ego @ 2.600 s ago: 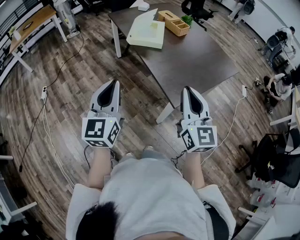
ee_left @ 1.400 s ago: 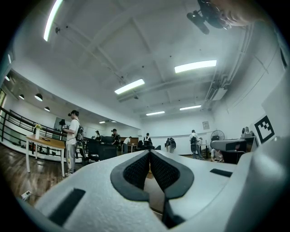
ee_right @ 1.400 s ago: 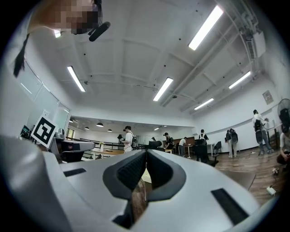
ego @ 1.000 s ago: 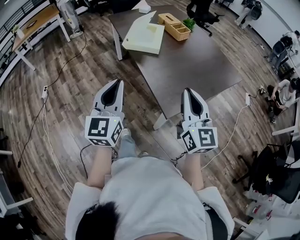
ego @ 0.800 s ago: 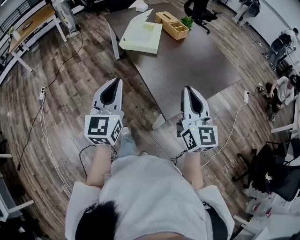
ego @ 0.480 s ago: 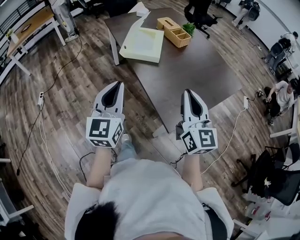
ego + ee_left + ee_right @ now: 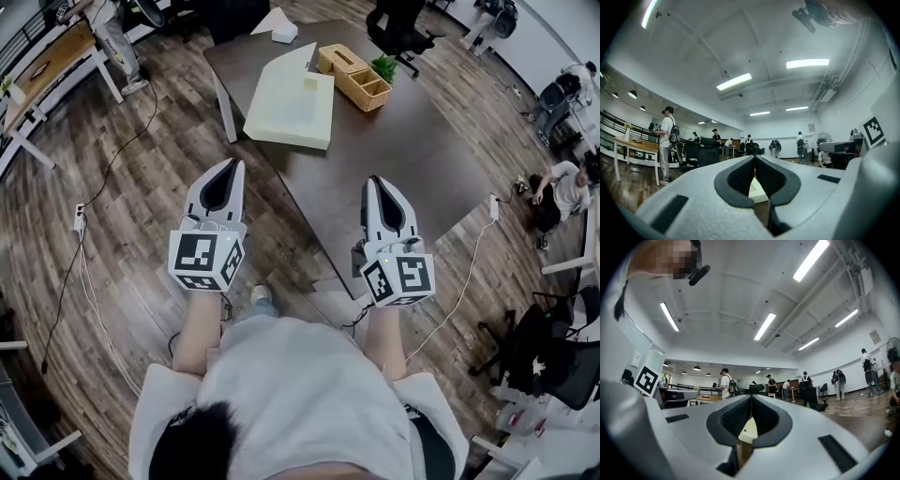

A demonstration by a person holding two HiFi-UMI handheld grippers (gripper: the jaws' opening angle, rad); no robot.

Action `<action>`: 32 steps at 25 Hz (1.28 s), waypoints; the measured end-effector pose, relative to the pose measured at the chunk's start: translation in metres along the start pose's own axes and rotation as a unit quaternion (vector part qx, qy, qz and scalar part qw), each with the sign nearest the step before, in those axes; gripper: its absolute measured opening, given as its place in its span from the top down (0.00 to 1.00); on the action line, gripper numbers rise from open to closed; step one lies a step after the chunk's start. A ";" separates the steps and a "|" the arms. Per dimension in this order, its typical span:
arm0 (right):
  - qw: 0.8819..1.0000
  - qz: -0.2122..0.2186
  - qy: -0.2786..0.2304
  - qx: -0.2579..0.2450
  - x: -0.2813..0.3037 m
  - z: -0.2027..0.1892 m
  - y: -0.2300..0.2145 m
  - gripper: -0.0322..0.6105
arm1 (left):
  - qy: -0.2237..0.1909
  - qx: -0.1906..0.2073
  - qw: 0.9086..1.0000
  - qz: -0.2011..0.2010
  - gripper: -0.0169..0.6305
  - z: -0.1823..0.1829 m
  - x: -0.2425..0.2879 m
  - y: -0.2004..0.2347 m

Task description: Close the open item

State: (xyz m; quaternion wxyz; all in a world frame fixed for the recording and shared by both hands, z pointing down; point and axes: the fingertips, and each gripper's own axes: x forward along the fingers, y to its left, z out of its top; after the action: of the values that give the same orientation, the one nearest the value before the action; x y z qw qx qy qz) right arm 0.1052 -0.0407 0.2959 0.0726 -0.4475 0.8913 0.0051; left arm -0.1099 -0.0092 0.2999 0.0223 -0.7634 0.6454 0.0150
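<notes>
A flat cream box (image 7: 292,111) lies on the near-left corner of a dark table (image 7: 412,159) ahead, with its lid (image 7: 286,64) raised at the far side. My left gripper (image 7: 228,165) is held over the wooden floor, short of the table, shut and empty. To its right, my right gripper (image 7: 377,179) hangs over the table's near edge, also shut and empty. In the left gripper view the cream box (image 7: 757,190) shows below the closed tips (image 7: 754,158). The right gripper view shows the box (image 7: 748,427) under its closed tips (image 7: 751,397).
A wooden organiser (image 7: 354,73), a small plant (image 7: 384,67) and a white box (image 7: 284,33) stand at the table's far end. Cables (image 7: 89,272) run over the floor at the left. A light desk (image 7: 47,66) stands far left, an office chair (image 7: 394,23) beyond the table, people at the right.
The table and the cream box have come nearer and lower in the head view as the person walks forward. Both grippers stay shut and level in front.
</notes>
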 end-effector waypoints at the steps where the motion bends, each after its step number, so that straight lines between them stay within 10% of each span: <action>1: 1.000 -0.003 0.000 0.000 0.009 -0.001 -0.001 0.93 | 0.000 0.000 1.000 -0.003 0.96 0.000 0.007 0.006; 32: 0.999 -0.042 0.015 -0.023 0.140 -0.028 0.033 0.93 | 0.001 -0.039 0.999 -0.025 0.96 -0.037 0.074 0.141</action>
State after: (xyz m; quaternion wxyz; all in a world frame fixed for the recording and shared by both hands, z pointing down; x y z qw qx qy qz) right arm -0.0075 -0.1346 0.3025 0.0491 -0.4859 0.8725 0.0155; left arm -0.2370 -0.1073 0.3308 -0.0078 -0.7796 0.6250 0.0392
